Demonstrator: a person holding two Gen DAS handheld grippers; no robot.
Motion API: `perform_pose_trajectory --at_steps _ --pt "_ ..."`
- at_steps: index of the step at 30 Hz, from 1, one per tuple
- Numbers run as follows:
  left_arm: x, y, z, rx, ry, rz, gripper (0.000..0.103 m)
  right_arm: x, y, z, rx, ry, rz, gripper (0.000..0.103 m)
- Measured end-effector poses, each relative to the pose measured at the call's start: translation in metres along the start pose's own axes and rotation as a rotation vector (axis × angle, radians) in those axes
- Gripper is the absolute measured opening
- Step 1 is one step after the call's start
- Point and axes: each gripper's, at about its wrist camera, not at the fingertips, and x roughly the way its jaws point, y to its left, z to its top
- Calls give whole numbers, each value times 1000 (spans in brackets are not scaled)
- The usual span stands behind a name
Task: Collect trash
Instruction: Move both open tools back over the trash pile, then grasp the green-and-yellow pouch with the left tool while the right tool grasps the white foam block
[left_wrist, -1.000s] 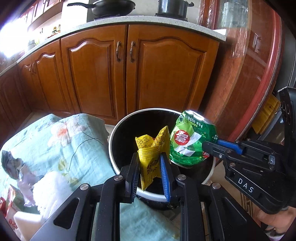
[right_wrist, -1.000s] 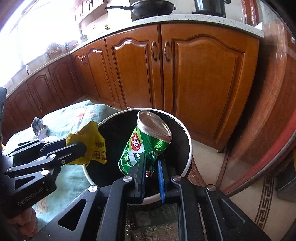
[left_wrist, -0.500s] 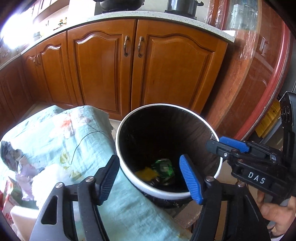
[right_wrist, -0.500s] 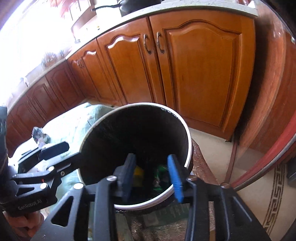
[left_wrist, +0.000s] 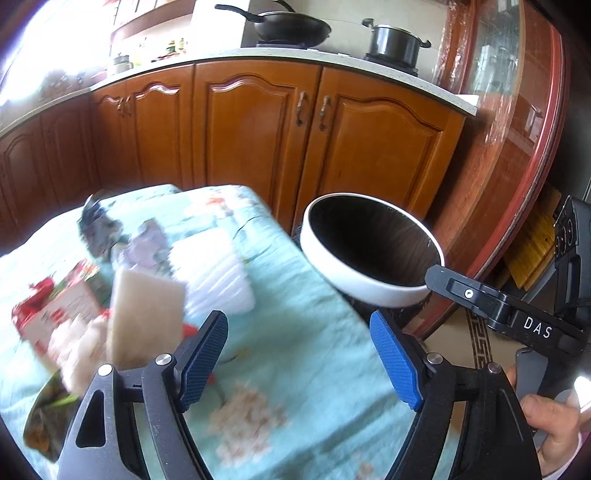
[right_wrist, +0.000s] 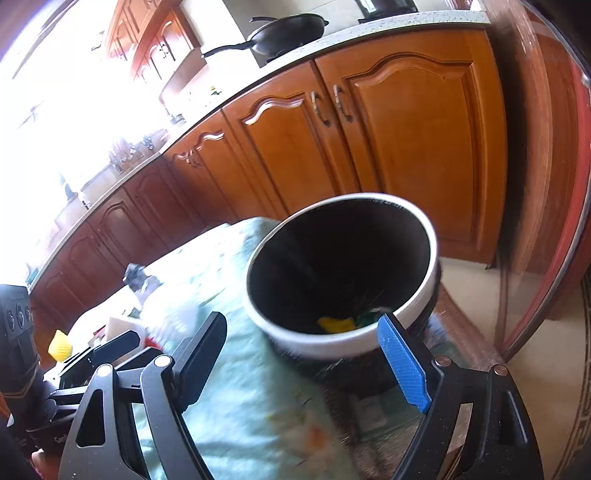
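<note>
A white-rimmed black trash bin (left_wrist: 369, 288) stands beside the table; it also shows in the right wrist view (right_wrist: 332, 343). A yellow wrapper (right_wrist: 334, 323) and a green bag (right_wrist: 369, 316) lie at its bottom. My left gripper (left_wrist: 299, 362) is open and empty over the light blue tablecloth (left_wrist: 314, 350). My right gripper (right_wrist: 303, 362) is open and empty, near the bin's rim. Blurred trash lies on the table: a beige sponge-like piece (left_wrist: 146, 317), a red and white carton (left_wrist: 55, 306), white crumpled plastic (left_wrist: 214, 273), a grey wad (left_wrist: 99, 225).
Wooden kitchen cabinets (left_wrist: 258, 140) stand behind the table and bin. A pan (left_wrist: 291, 26) and a pot (left_wrist: 395, 44) sit on the counter. A glass cabinet with a red frame (left_wrist: 524, 147) is at the right. Crumbs (left_wrist: 247, 421) lie on the cloth.
Both grippers opened and dropped the yellow wrapper and the green bag into the bin. Since then both have pulled back and swung left, towards the table.
</note>
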Motion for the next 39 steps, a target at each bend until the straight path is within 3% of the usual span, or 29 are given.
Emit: perform_pose_trajectory --at_steps 8,17,25,32,36,39 --pt "-57 34 -38 -51 -9 71 79 2 31 -30 22 53 93 85" --pt "-109 63 -66 -168 -11 99 79 9 78 -56 -21 119 154 85" --pt "-143 84 -73 -215 -24 147 79 16 111 -69 -57 100 196 86" --pt "-160 121 -68 -270 -52 192 79 27 137 -63 -72 107 234 87" --pt "-152 145 -63 -305 -20 206 79 39 154 -59 -113 138 181 87" --pt "-141 155 -57 -306 11 205 78 51 159 -57 -86 158 194 87"
